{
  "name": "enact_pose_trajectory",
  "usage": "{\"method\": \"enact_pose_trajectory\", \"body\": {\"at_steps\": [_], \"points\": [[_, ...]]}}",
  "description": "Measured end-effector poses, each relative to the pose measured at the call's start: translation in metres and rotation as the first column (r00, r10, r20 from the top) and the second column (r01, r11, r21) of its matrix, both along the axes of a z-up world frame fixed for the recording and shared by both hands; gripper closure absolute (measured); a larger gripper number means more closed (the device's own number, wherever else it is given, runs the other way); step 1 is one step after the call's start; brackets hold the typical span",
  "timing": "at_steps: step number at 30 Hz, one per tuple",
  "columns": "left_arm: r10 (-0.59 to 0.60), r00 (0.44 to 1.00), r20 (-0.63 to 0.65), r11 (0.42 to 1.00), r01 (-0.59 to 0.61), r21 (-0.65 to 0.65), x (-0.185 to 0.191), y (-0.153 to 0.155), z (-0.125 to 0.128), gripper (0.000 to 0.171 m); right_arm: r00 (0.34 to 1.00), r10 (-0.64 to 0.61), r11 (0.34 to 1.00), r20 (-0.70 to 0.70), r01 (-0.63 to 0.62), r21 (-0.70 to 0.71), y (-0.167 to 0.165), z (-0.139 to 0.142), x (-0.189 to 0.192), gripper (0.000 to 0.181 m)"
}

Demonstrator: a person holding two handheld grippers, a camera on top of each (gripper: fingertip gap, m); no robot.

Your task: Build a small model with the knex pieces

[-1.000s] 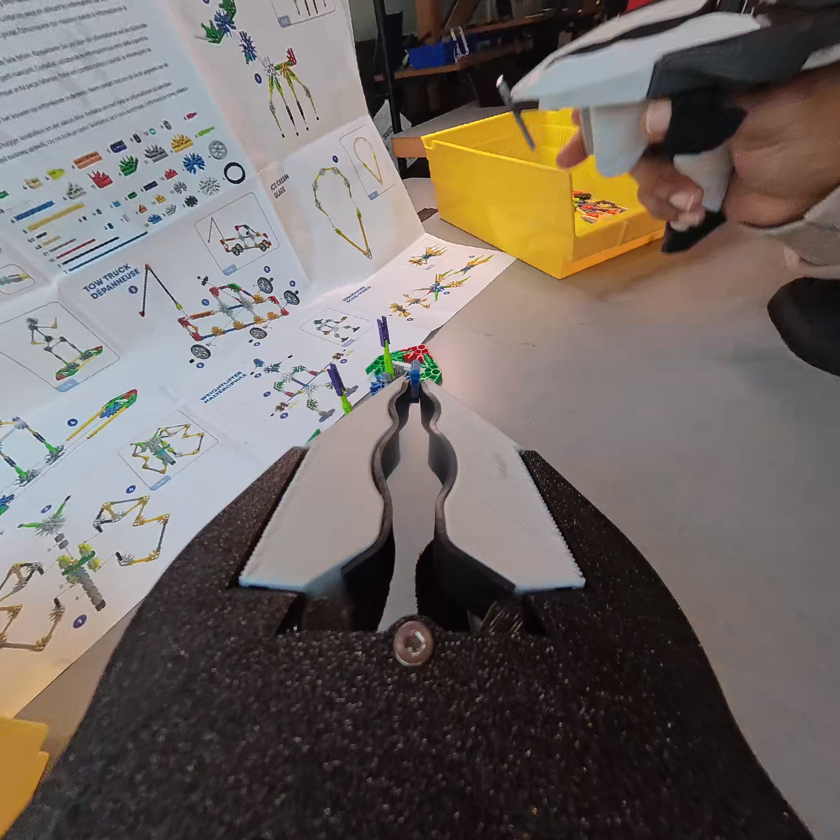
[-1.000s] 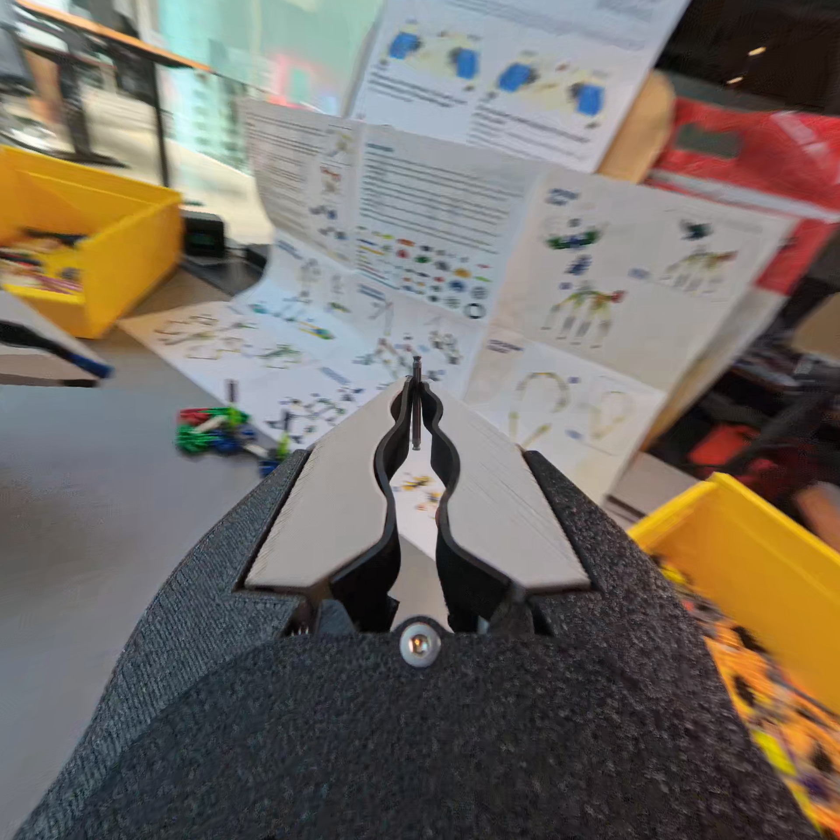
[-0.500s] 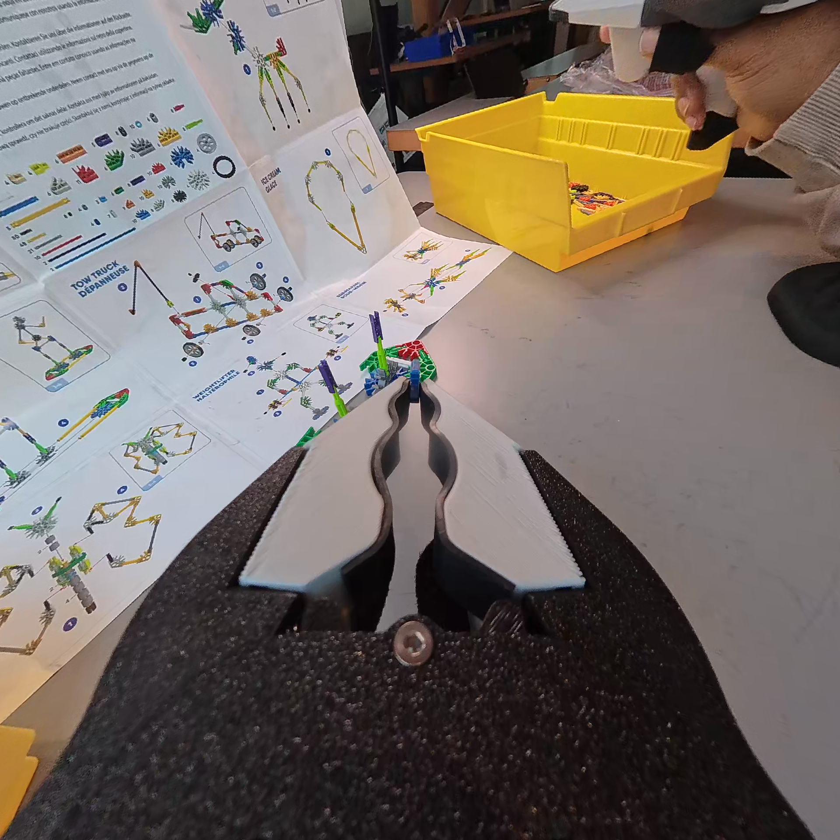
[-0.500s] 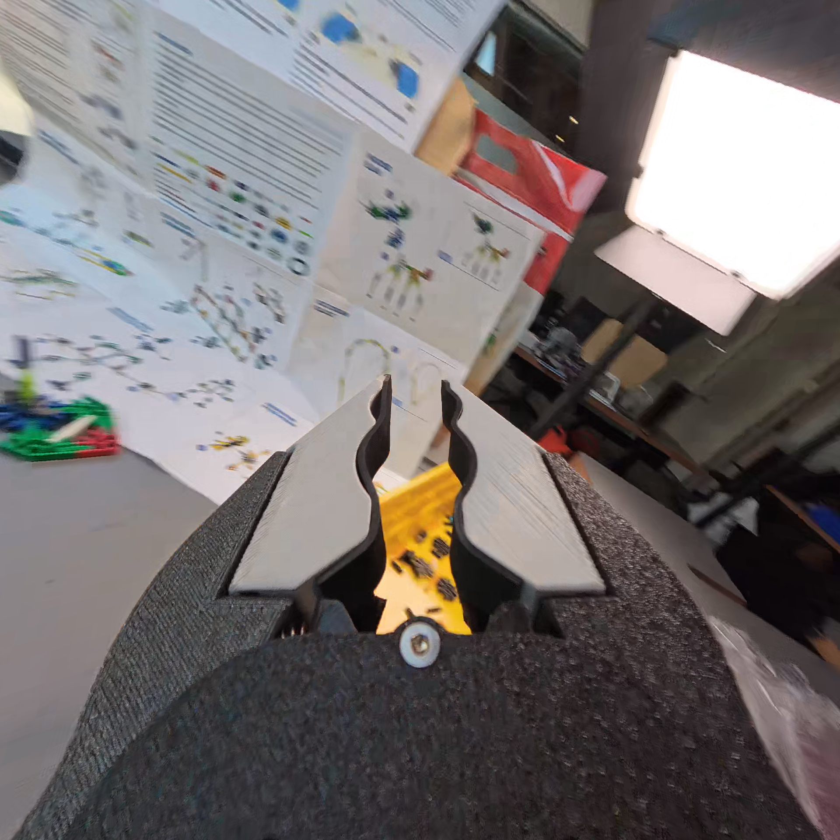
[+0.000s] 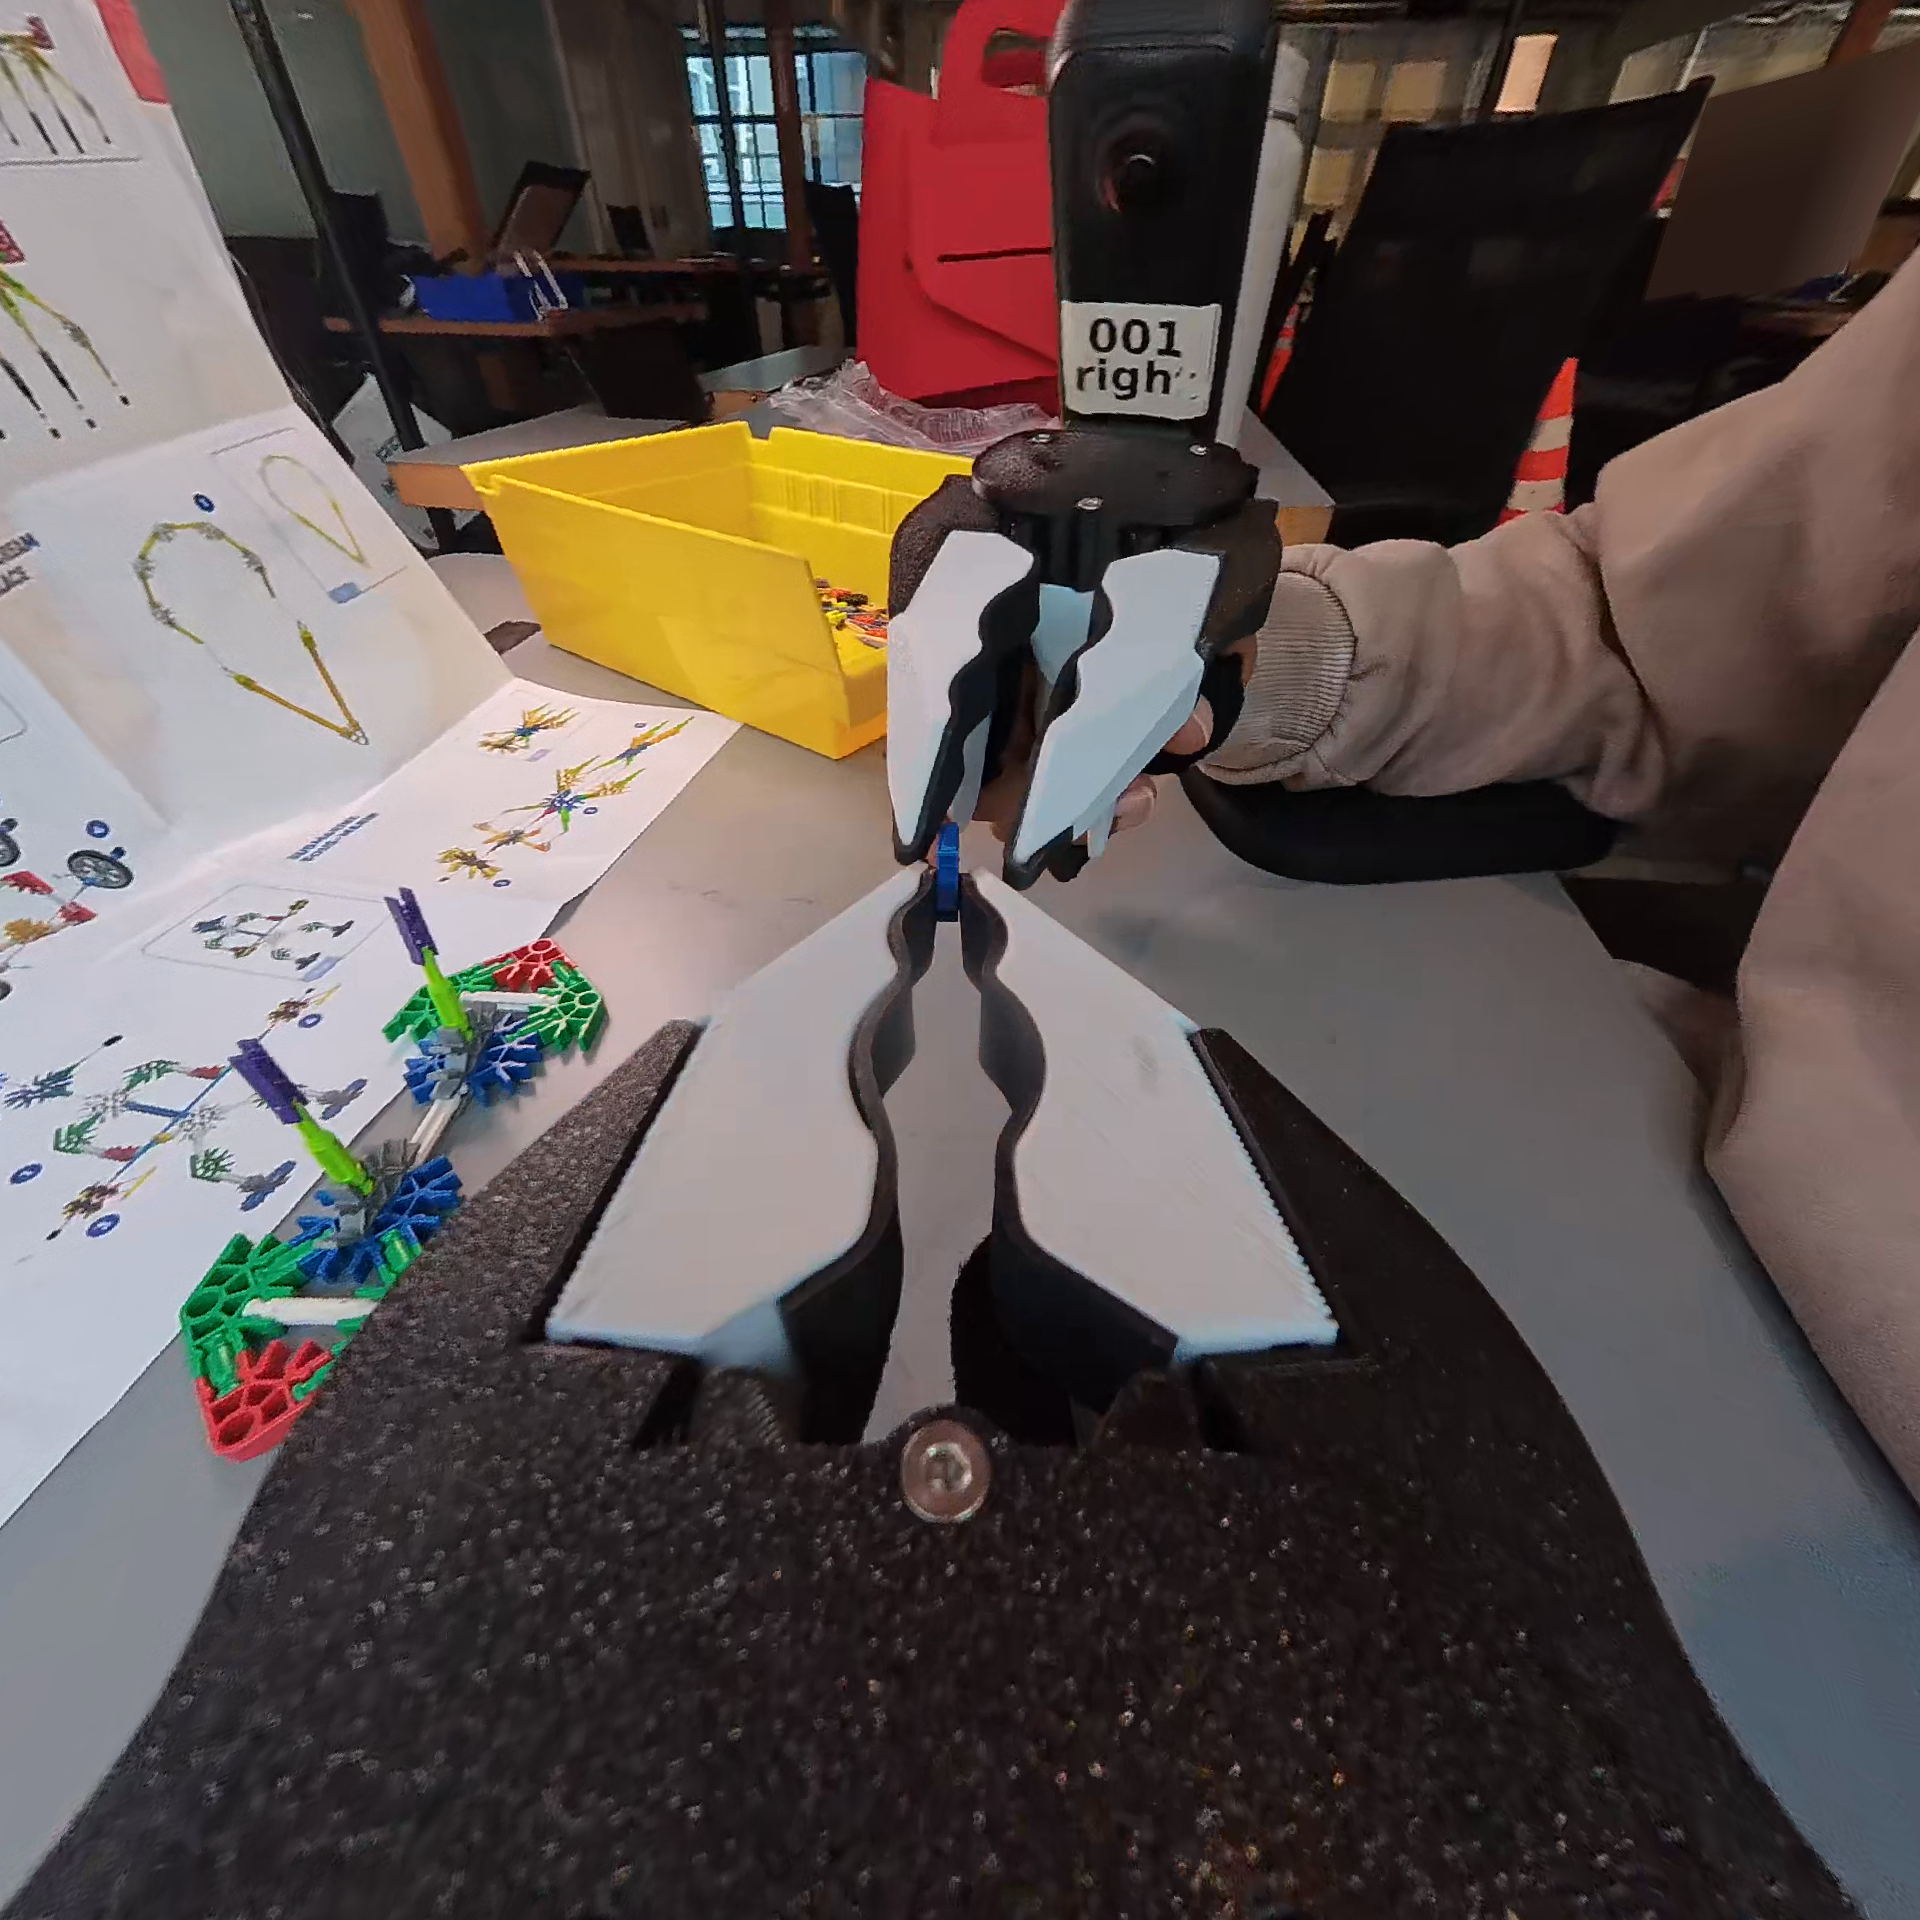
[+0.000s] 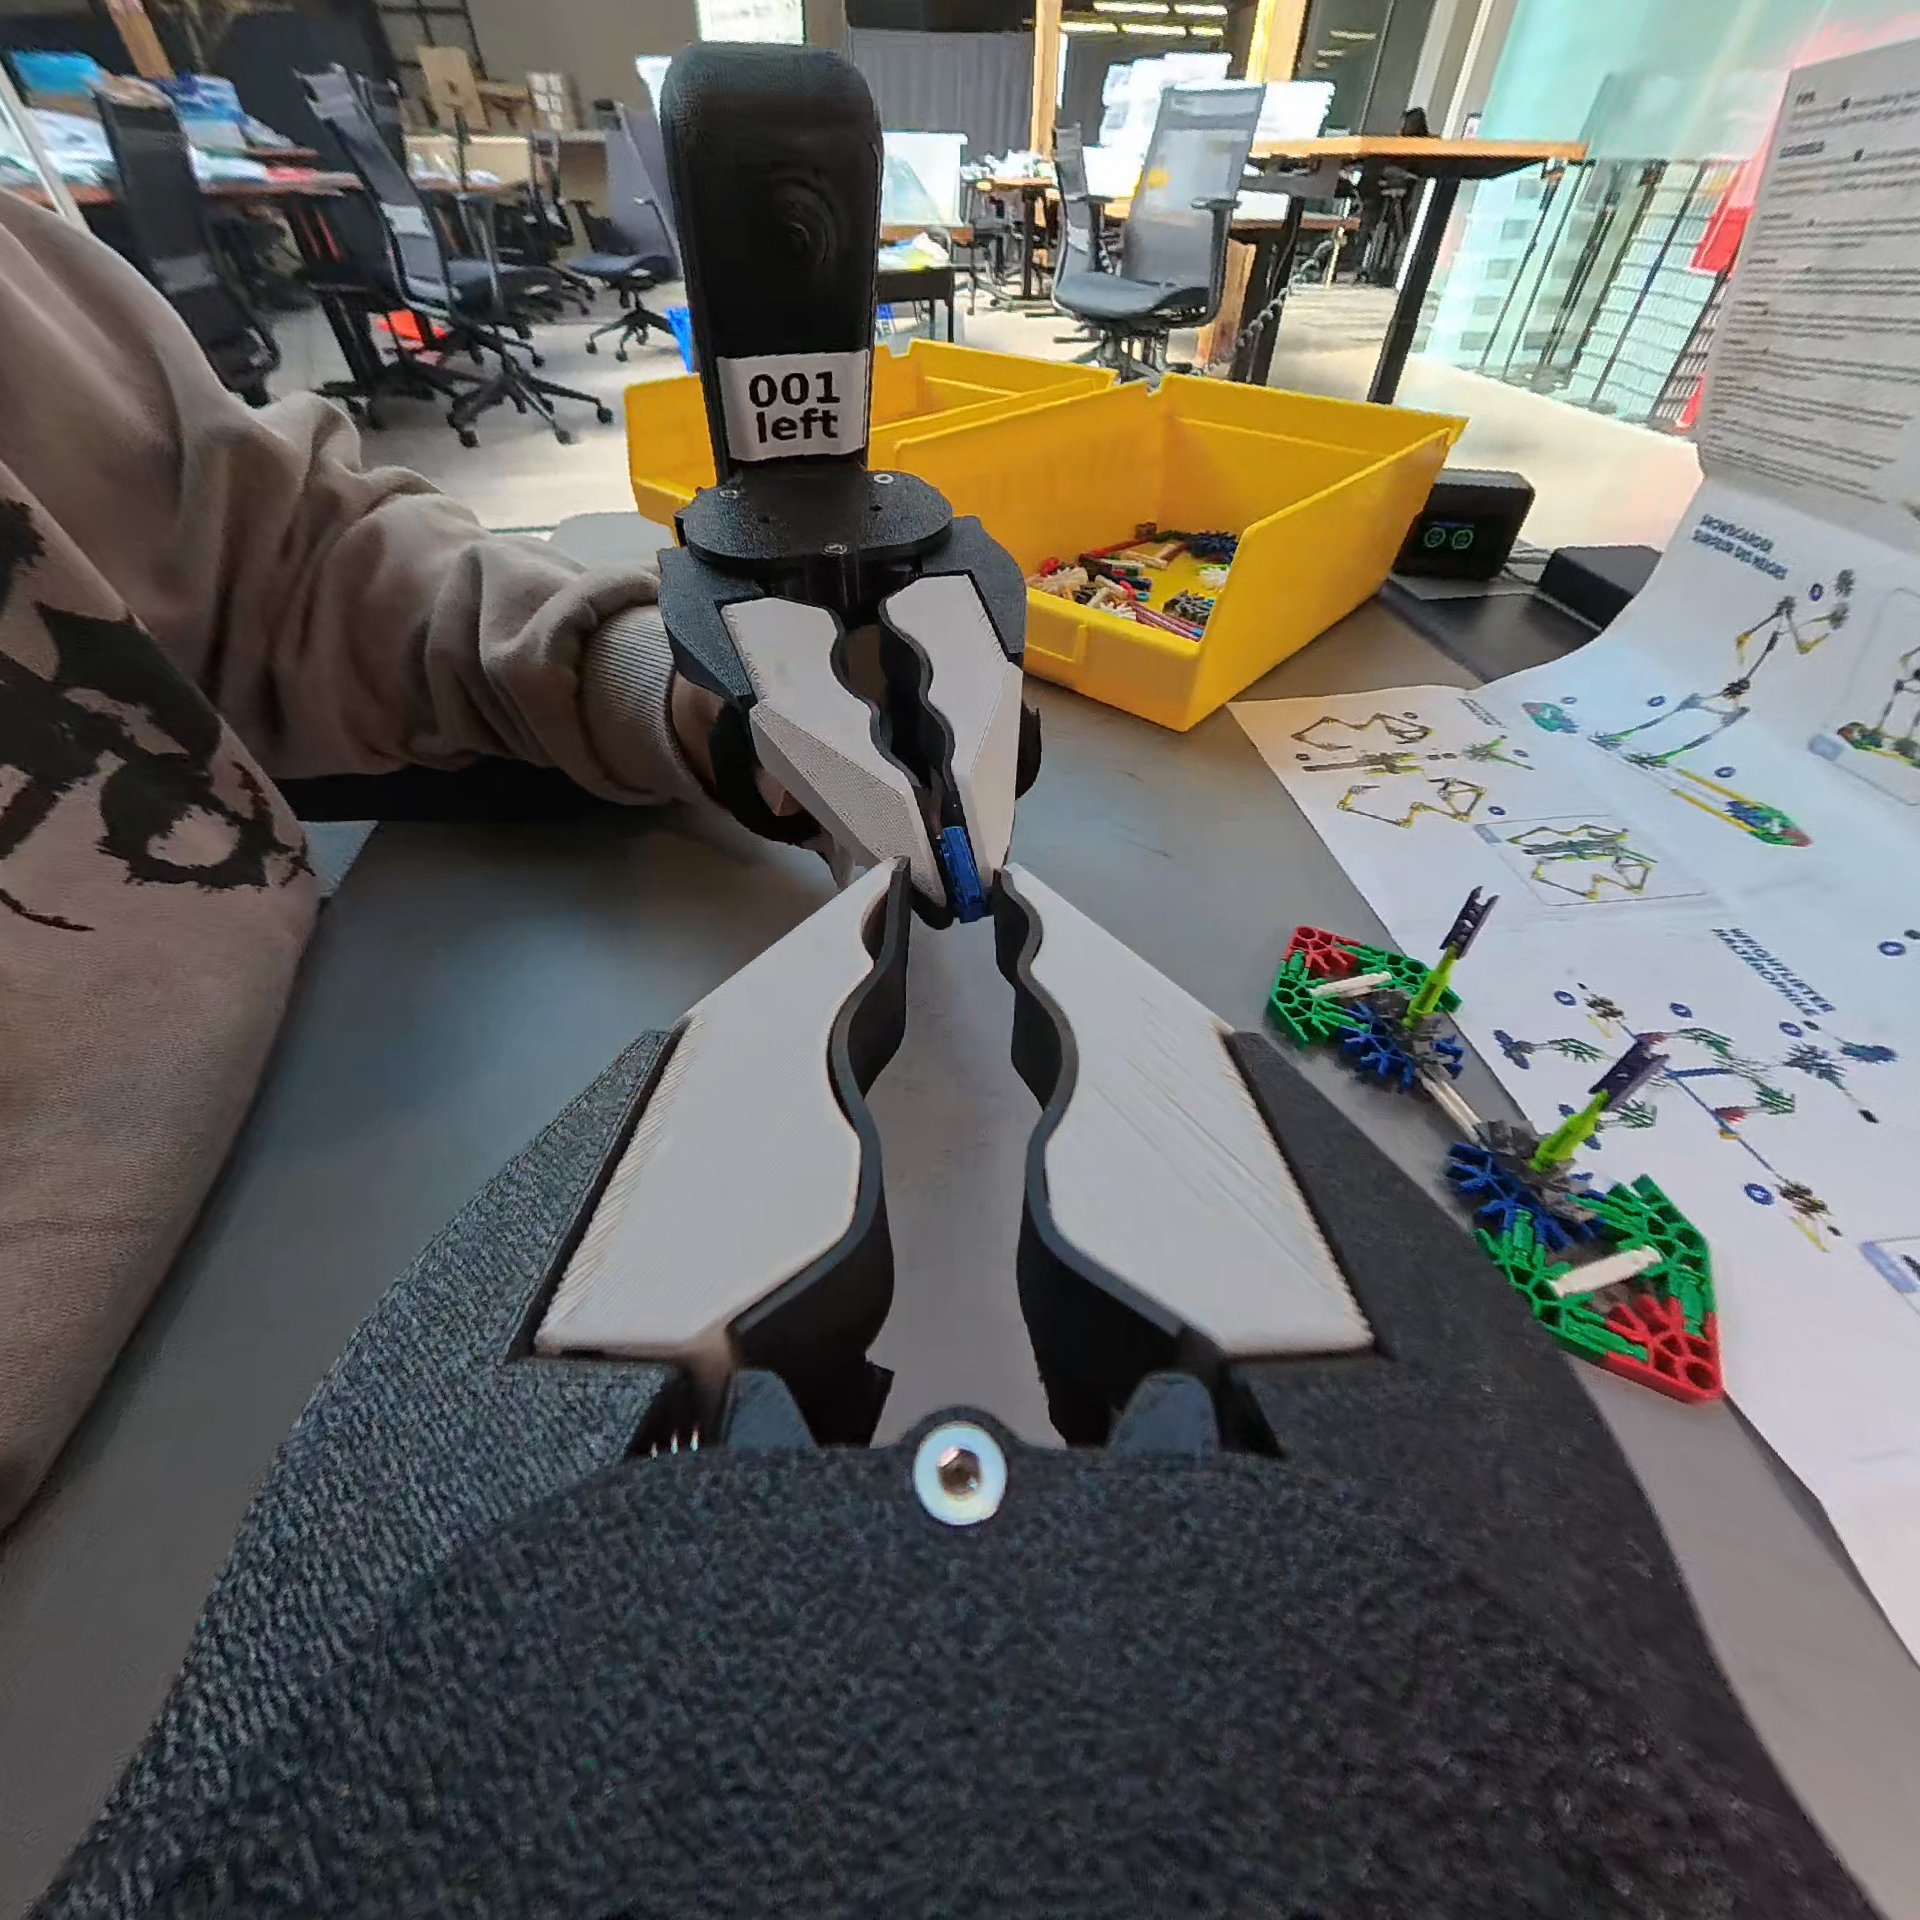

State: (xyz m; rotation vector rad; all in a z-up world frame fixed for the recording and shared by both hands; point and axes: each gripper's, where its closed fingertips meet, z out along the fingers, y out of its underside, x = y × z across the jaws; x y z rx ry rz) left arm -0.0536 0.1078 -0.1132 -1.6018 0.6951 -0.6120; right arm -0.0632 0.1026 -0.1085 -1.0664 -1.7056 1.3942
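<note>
1. the left gripper (image 5: 945,883) is clamped on a small blue piece (image 5: 947,854), held above the grey table (image 5: 1351,1039).
2. the right gripper (image 6: 948,883) faces it tip to tip, its jaws apart around the same piece.
3. the toy model (image 5: 416,1122) lies beside, partly on the instruction sheet (image 5: 343,831).
4. farther stands a yellow bin (image 5: 665,582).

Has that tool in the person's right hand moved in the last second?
Yes. In the left wrist view the right tool has come down from above the yellow bin to meet the left tool at a small blue piece.
</note>
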Motion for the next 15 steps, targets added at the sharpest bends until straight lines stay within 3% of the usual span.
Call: {"method": "enact_pose_trajectory", "body": {"at_steps": [15], "points": [[-0.104, 0.995, 0.011, 0.994, 0.104, -0.044, 0.011, -0.01, -0.007, 0.169, 0.996, 0.085, 0.995, 0.023, -0.084, -0.049, -0.007, -0.006, 0.011, 0.174]]}}
